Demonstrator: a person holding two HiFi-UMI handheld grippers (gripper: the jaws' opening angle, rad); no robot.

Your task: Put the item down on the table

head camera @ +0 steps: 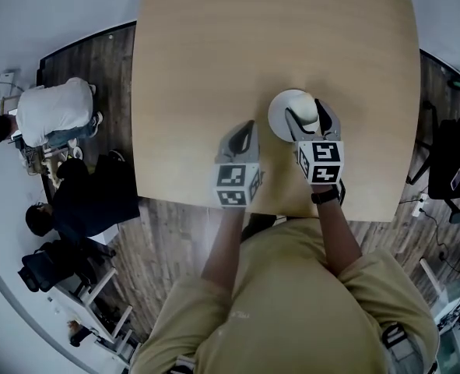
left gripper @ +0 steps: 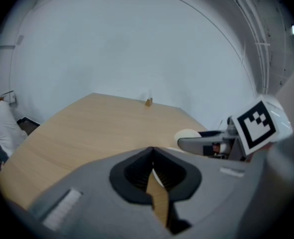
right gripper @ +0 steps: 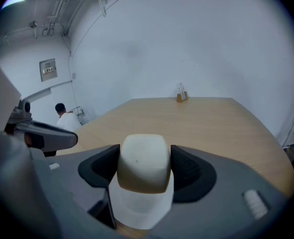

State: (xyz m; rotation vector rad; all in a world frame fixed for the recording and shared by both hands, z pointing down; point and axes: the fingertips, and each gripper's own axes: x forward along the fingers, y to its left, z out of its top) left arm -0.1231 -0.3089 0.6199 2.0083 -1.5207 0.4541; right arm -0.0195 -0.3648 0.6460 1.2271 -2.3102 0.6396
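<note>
Right tongs (right gripper: 145, 169) clamped on the cream knob (right gripper: 143, 158) of the white item (head camera: 286, 112), over the near half of the desk (head camera: 206, 61).
Grip is on the knob only. The wide white base sits below the pads, and I can't tell whether it touches the desk. Risk: releasing while it's off the surface or tilted could let it tip or roll. Left tongs (left gripper: 152, 169) are closed on nothing, near enough to clip the item.

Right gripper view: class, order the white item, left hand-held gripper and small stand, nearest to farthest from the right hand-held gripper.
1. White item, gripped between its jaws.
2. Left hand-held gripper, alongside, at left.
3. Small stand, far edge of the table.
</note>
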